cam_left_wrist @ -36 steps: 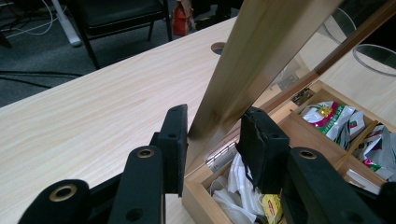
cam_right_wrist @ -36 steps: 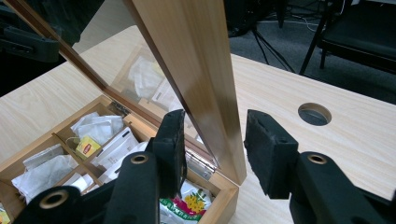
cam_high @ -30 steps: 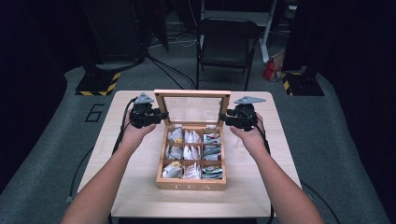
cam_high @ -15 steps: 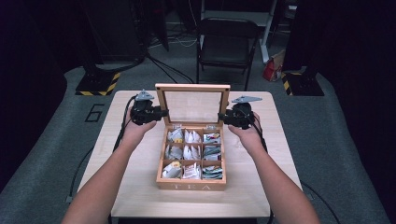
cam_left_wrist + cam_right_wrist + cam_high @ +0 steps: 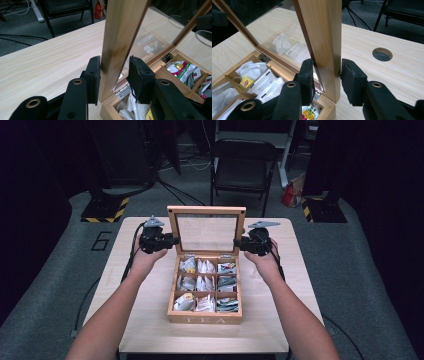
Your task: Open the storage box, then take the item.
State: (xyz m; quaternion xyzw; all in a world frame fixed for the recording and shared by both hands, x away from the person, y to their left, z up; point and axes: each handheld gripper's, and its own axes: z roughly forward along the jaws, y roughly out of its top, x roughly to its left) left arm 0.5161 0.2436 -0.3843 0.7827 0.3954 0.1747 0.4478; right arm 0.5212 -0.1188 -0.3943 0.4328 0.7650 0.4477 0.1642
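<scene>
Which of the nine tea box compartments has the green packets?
The front right compartment, nearest the person: its packets are green, while the others hold mostly white ones.

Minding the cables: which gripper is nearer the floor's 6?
Left. The left gripper, on the lid's left edge, is on the 6's side; the right gripper, jaws just closing on the right edge, is beyond the lid.

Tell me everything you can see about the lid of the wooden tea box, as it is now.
The lid is a light wooden frame around a clear pane, and tea bags show through it in both gripper views. It stands open and roughly upright at the back edge of the tea box, joined there by small metal hinges. The left gripper has one side rail between its jaws, and the right gripper has the other; the right jaws have just been closing on it.
</scene>
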